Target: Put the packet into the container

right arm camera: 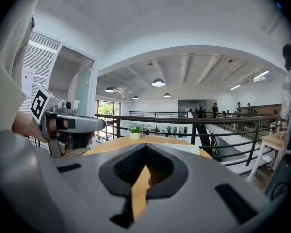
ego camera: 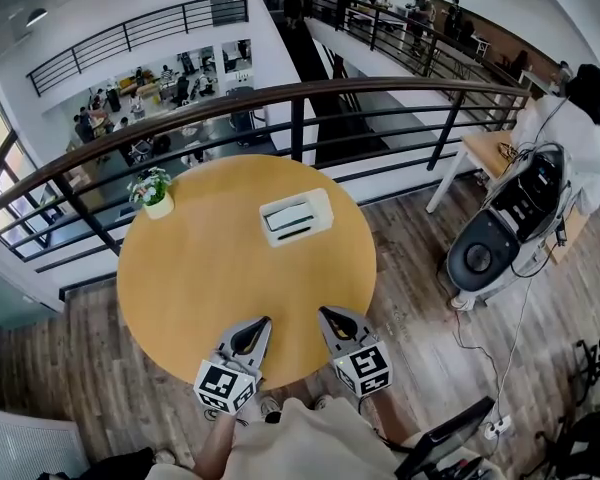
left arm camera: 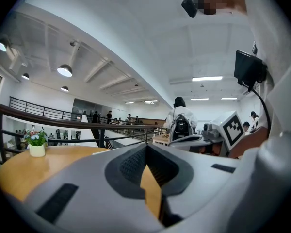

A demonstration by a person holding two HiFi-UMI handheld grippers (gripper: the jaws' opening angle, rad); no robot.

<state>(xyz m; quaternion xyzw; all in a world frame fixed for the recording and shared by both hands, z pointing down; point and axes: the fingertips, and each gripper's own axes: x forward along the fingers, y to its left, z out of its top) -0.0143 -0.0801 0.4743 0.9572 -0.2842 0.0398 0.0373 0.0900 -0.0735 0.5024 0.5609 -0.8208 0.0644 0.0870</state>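
Note:
A white rectangular container (ego camera: 296, 218) sits on the far half of the round wooden table (ego camera: 200, 278); white flat things with dark edges lie inside it, and I cannot tell what they are. No loose packet shows on the tabletop. My left gripper (ego camera: 263, 322) and right gripper (ego camera: 326, 314) hover side by side over the table's near edge, both shut with nothing between the jaws. The left gripper view shows its jaws (left arm camera: 146, 147) meeting at the tips. In the right gripper view the jaws (right arm camera: 145, 147) are likewise shut, with the container (right arm camera: 186, 149) low and white beyond them.
A small potted plant (ego camera: 155, 190) stands at the table's far left edge. A dark railing (ego camera: 300, 98) curves behind the table above an open atrium. To the right are a round grey machine with cables (ego camera: 490, 243) and a person at a desk (ego camera: 570, 128).

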